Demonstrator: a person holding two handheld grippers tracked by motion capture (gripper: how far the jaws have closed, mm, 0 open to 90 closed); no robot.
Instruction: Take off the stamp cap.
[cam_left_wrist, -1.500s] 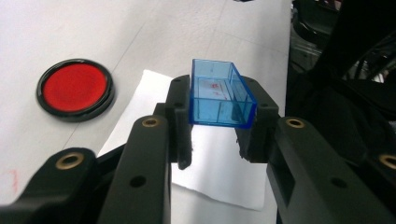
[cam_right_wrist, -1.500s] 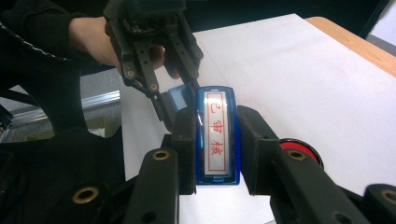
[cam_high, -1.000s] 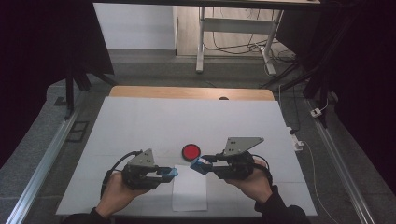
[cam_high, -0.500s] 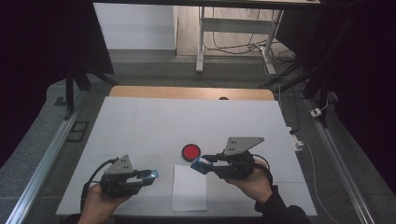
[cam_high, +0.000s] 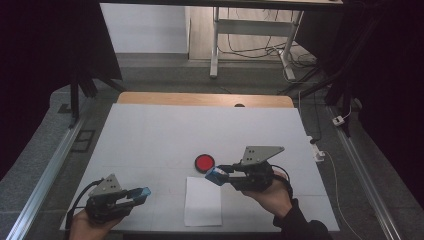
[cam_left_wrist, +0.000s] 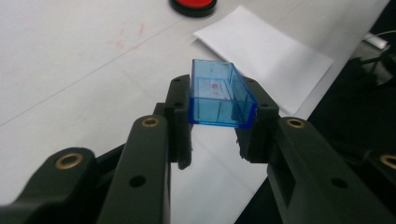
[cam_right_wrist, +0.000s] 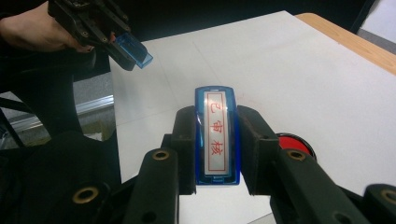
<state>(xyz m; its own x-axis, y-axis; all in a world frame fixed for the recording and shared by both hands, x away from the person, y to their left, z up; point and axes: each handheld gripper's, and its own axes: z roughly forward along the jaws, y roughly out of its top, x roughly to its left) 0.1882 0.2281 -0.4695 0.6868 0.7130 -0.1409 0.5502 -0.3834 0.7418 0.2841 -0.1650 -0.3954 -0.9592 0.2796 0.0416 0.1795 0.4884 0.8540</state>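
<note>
While well apart, blue cap (cam_left_wrist: 219, 95) near table edge (cam_high: 150, 231), stamp (cam_right_wrist: 217, 135) inboard.

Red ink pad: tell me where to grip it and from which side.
Grip the red ink pad across its black round rim, coming straight down from above. It lies flat and low on the table, apart from the paper sheet, so its sides offer little height; opposite rim edges give the surest hold.

Three red Chinese characters, 已审核, run in a column inside a red rectangular border on the white face of a blue plastic stamp (cam_right_wrist: 215, 135) gripped in the right claw (cam_right_wrist: 217, 140) above the tabletop (cam_right_wrist: 327, 84).
</note>
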